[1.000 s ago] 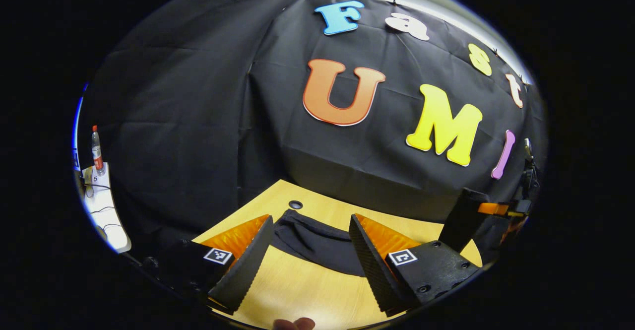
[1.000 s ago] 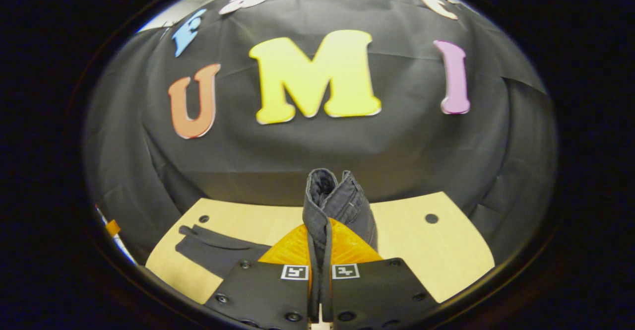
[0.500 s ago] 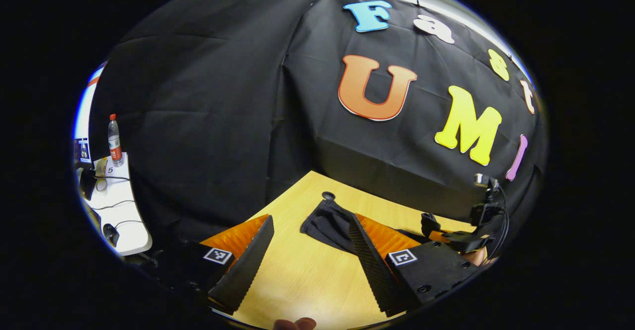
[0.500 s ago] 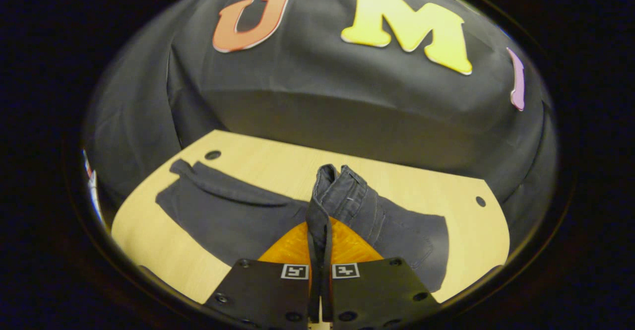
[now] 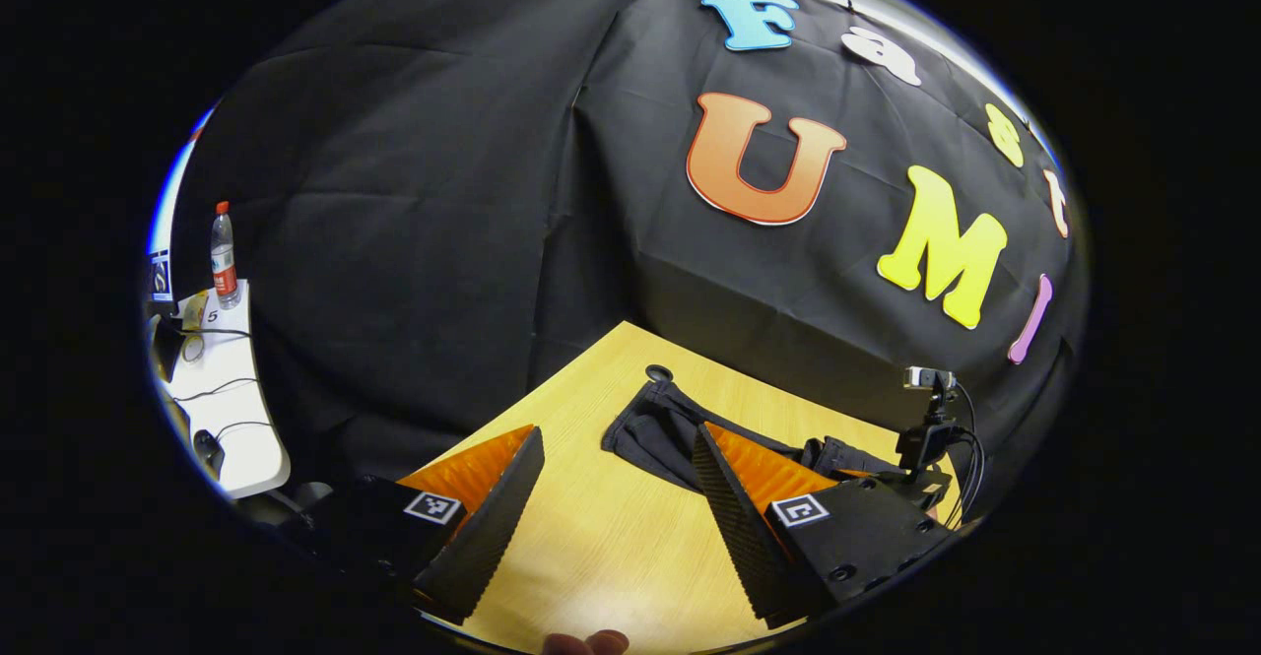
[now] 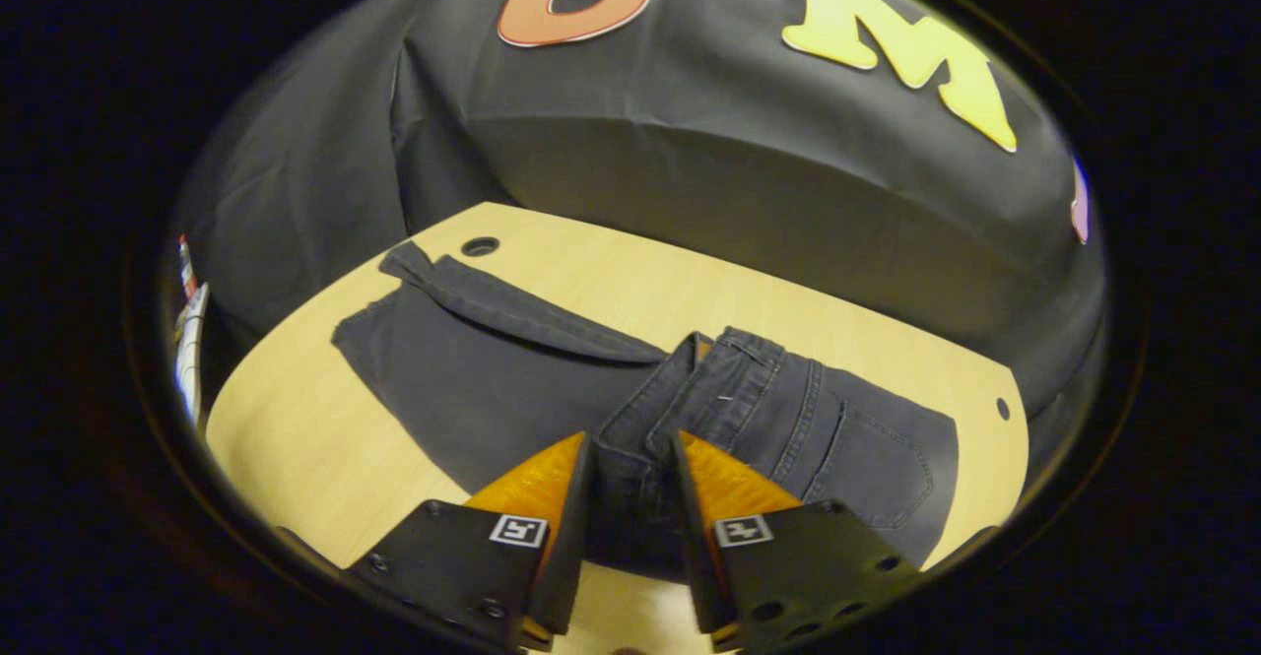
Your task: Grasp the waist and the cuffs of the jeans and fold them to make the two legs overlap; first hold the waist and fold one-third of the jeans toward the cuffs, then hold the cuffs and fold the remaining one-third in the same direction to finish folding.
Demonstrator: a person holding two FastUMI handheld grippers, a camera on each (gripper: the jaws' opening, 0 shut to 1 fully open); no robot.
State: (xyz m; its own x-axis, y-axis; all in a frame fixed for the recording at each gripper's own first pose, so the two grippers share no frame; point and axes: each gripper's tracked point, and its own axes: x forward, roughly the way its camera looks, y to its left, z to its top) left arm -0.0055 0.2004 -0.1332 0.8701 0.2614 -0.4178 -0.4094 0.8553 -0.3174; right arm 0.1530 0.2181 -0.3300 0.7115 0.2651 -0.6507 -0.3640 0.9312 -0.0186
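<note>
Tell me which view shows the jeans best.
Right gripper view: the jeans lie spread across the table, waist between the right gripper fingers. The left gripper view catches just the cuff end, partly behind a finger.

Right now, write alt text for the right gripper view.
The right gripper sits low over dark jeans spread on a light wooden table, its fingers slightly parted around the folded-over waist. Black cloth hangs behind the table.

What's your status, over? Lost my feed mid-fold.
Left tongs open over table. Right tongs open, straddling the waist. Jeans flat, waist folded onto legs. Nothing in the way.
</note>
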